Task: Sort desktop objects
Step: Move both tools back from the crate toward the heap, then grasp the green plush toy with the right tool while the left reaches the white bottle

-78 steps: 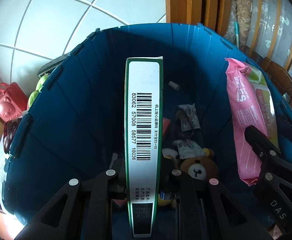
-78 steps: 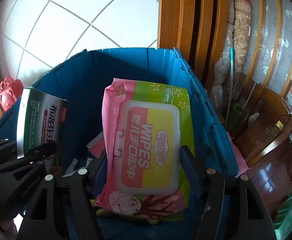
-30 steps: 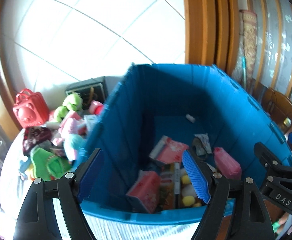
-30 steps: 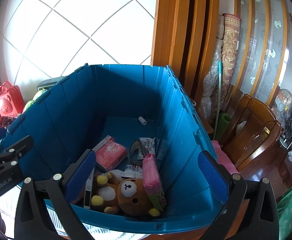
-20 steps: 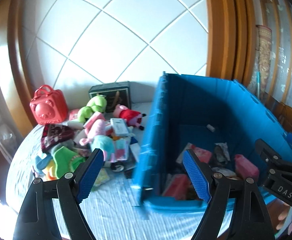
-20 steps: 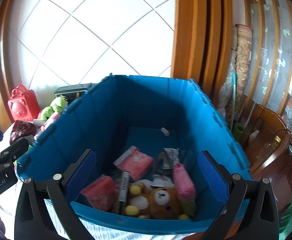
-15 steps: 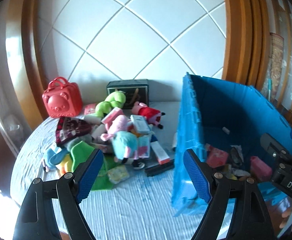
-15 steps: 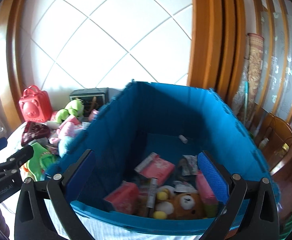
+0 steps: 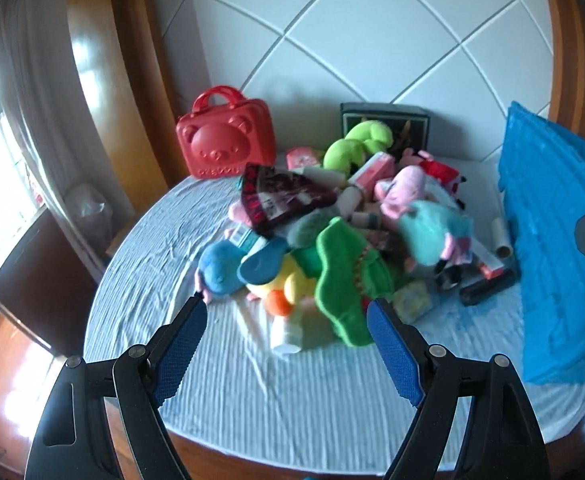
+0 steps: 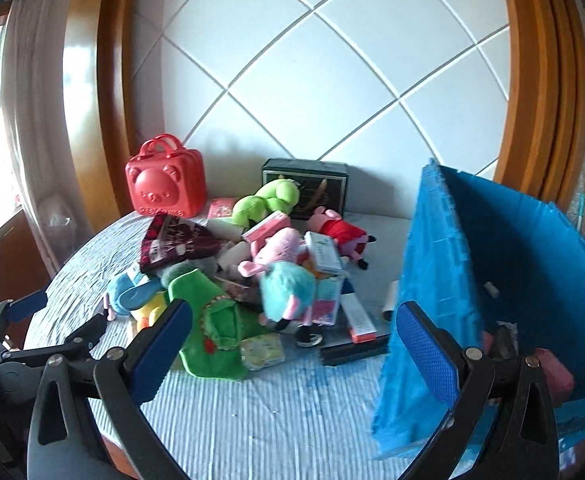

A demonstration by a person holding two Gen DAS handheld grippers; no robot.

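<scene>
A heap of soft toys and small boxes lies on the round table. In it are a green plush crocodile [image 9: 344,280] [image 10: 212,332], a teal and pink pig plush [image 9: 432,232] [image 10: 284,280], a lime green plush [image 9: 356,140] [image 10: 268,200] and a dark patterned pouch [image 9: 280,196] [image 10: 176,244]. My left gripper [image 9: 288,320] is open and empty, in front of the heap's near edge. My right gripper [image 10: 292,316] is open and empty too, between the heap and the blue bin [image 10: 432,280] [image 9: 552,240], which holds several items.
A red bear-faced case [image 9: 226,140] [image 10: 166,184] and a dark box [image 9: 384,120] [image 10: 304,180] stand at the back by the tiled wall. A striped cloth [image 9: 292,392] covers the table. The table's wooden rim [image 9: 252,456] runs close below the left gripper.
Both grippers, earlier shut on a box and a pack of wipes over the bin, are now empty and open. Both views have swung left from the bin to the heap on the table.
</scene>
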